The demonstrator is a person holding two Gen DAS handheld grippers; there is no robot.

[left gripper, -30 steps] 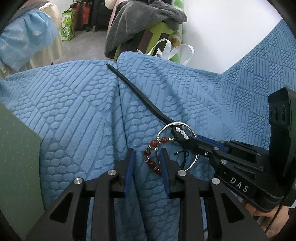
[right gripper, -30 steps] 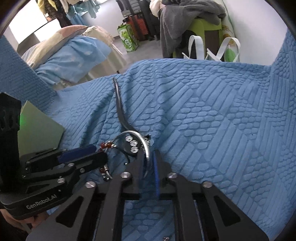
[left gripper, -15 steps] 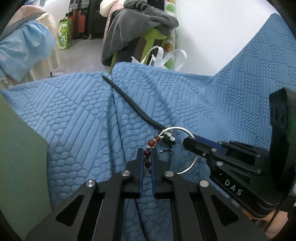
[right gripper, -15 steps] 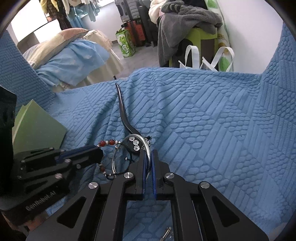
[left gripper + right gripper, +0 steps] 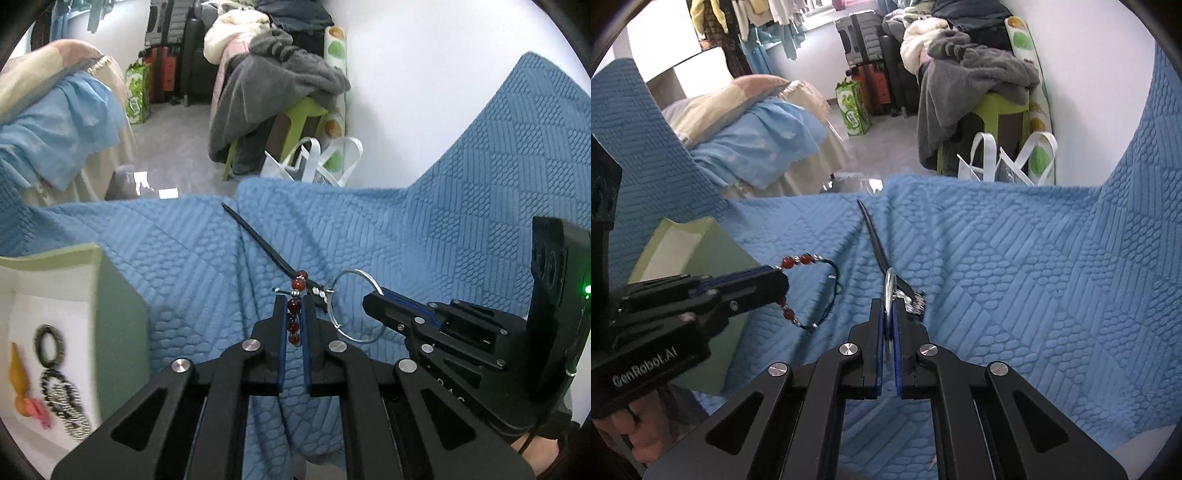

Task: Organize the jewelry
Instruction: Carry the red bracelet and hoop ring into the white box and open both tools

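We counted one blue textured blanket, and we place everything else against it. One green box with a white lining sat at the blanket's left edge; inside it we made out one dark ring, one beaded dark-and-white loop and one orange-and-pink piece, all blurred. One black strap lay along the blanket's middle fold.

There were two hand-held grippers and two pieces of jewelry above the blanket. The left hand-held gripper was clenched on one red bead bracelet: several of its red beads sat between the blue pads, and a few more stood just past the fingertips. In the right wrist view the rest of that bracelet curved out from the left hand-held gripper as a dark cord with more beads, hanging clear of the blanket. Its jaws had just been closing, with the beads between them.

The right hand-held gripper was clamped tight on one silver bangle, held edge-on between its pads, its small clear-stone charms just beside the right finger. From the left wrist view the bangle stood as an open hoop between the two hand-held grippers, with the right hand-held gripper on its right rim. Whether the bangle and bracelet touched each other we could not tell.
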